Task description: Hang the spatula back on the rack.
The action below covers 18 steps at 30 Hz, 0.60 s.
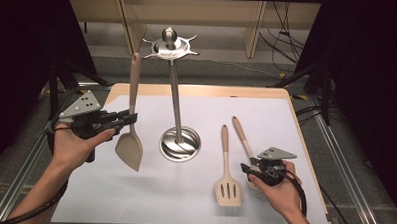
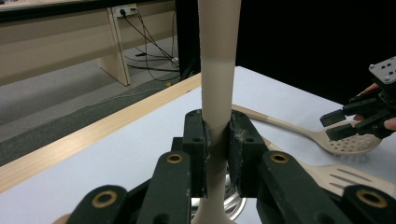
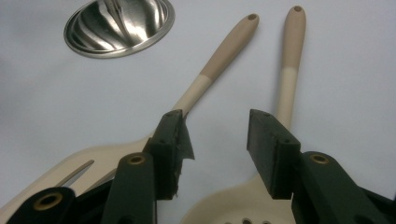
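Note:
My left gripper [image 1: 127,118] is shut on the handle of a beige solid spatula [image 1: 130,139], held upright with its blade down, above the white mat left of the steel utensil stand [image 1: 173,91]. In the left gripper view the pads clamp the spatula handle [image 2: 217,84] from both sides. My right gripper [image 1: 248,170] stands open low over the mat at the right; in the right gripper view its jaws [image 3: 217,140] are apart with nothing between them. A slotted turner [image 1: 226,178] and a perforated spoon [image 1: 241,136] lie flat there; the spoon's bowl is under the right gripper.
The stand's round steel base [image 1: 180,144] sits mid-mat and its star-shaped hook ring [image 1: 169,47] tops the pole. The white mat [image 1: 183,201] covers a wooden tabletop [image 1: 197,90]. Metal rails run along both table sides. Cables lie on the floor beyond.

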Each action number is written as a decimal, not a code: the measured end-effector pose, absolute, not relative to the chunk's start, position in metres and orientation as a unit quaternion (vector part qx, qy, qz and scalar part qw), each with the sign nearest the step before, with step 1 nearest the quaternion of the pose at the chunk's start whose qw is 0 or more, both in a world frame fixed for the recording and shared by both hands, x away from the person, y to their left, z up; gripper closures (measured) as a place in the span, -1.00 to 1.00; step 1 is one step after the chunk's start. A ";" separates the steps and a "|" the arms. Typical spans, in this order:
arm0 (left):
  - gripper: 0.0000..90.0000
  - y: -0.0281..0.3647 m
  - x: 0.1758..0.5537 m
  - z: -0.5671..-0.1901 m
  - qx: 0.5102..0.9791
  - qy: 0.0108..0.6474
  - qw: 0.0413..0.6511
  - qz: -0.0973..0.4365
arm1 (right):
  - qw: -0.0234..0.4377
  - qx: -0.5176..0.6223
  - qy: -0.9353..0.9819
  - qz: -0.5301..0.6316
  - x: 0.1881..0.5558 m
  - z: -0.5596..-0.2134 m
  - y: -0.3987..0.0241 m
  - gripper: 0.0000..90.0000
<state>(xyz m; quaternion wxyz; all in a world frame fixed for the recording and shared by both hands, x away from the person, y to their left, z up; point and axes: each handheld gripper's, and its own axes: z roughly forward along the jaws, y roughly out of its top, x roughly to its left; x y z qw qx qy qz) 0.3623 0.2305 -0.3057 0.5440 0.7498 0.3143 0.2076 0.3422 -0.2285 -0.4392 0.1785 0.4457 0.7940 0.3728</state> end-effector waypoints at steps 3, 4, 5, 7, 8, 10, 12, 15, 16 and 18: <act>0.73 0.230 0.361 -0.304 0.753 0.314 0.540 0.209 | 0.178 0.449 0.793 0.371 0.342 -0.439 -0.228 0.26; 0.73 0.230 0.361 -0.303 0.753 0.313 0.540 0.209 | 0.177 0.449 0.793 0.372 0.342 -0.439 -0.228 0.26; 0.74 0.229 0.361 -0.303 0.754 0.312 0.540 0.208 | 0.176 0.449 0.791 0.376 0.342 -0.440 -0.228 0.26; 0.73 0.229 0.362 -0.302 0.756 0.310 0.538 0.207 | 0.181 0.446 0.793 0.374 0.343 -0.439 -0.228 0.26; 0.73 0.229 0.363 -0.302 0.756 0.310 0.538 0.206 | 0.178 0.450 0.793 0.371 0.342 -0.439 -0.228 0.26; 0.73 0.228 0.365 -0.302 0.757 0.308 0.540 0.201 | 0.186 0.439 0.796 0.372 0.343 -0.440 -0.230 0.26; 0.73 0.228 0.365 -0.302 0.760 0.309 0.536 0.199 | 0.182 0.447 0.790 0.378 0.343 -0.440 -0.229 0.26; 0.73 0.228 0.366 -0.302 0.760 0.309 0.537 0.195 | 0.182 0.447 0.790 0.378 0.343 -0.440 -0.229 0.26; 0.73 0.227 0.368 -0.303 0.762 0.309 0.534 0.194 | 0.184 0.448 0.792 0.373 0.343 -0.439 -0.229 0.26; 0.73 0.227 0.368 -0.303 0.763 0.310 0.534 0.193 | 0.185 0.448 0.789 0.378 0.343 -0.440 -0.228 0.26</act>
